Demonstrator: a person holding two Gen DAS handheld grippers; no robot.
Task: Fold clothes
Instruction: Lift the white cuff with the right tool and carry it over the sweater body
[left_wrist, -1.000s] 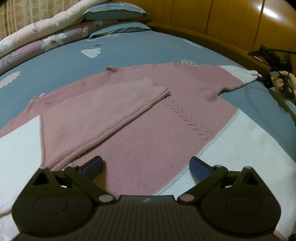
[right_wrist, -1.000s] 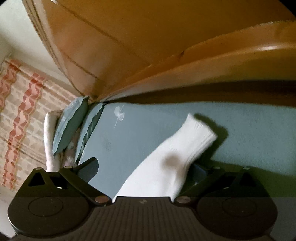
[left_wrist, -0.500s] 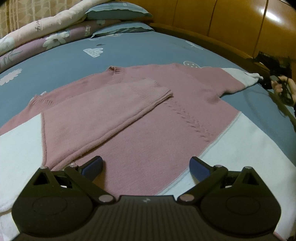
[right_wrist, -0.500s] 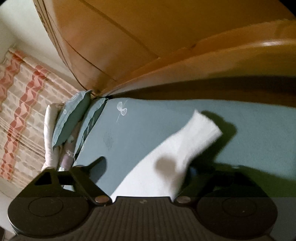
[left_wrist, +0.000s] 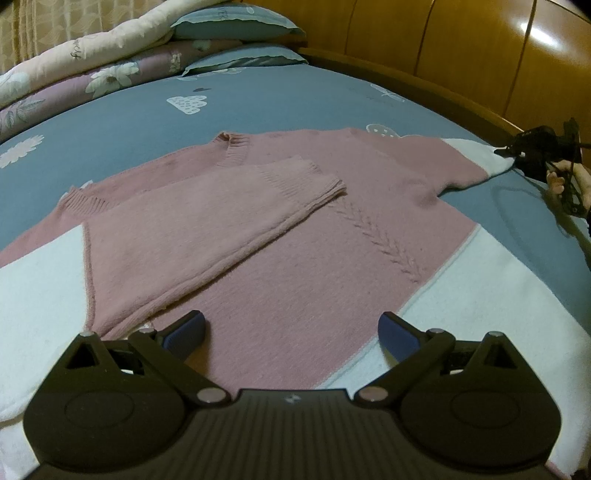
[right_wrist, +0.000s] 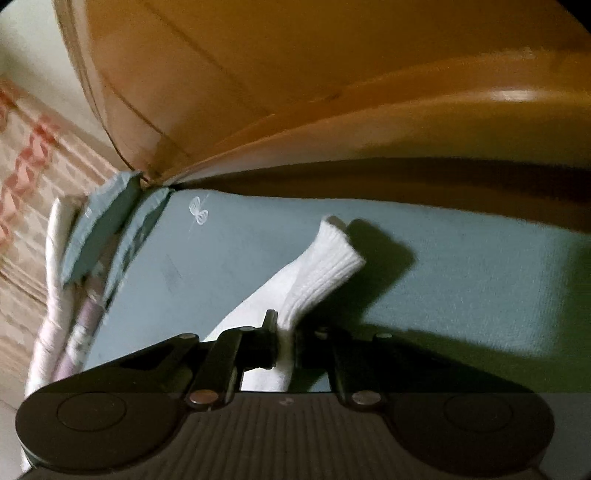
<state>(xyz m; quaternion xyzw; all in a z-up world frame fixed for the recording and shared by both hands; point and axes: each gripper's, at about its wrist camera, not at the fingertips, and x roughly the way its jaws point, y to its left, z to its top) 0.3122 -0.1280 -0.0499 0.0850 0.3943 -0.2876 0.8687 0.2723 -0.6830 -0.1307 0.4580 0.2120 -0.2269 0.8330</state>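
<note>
Pink-and-white sweater (left_wrist: 295, 236), one, flat on blue bed (left_wrist: 147, 110), one sleeve folded across. Left gripper (left_wrist: 291, 332) open above hem. Right gripper (right_wrist: 286, 332) just closed, pinching white cuff (right_wrist: 325, 266). Two pillows (left_wrist: 236, 40).

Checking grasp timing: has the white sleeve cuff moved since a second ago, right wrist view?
Yes. The white cuff has lifted and bunched, tipping up toward the wooden bed frame, off the blue sheet. The right claw has just been closing and now pinches it.
</note>
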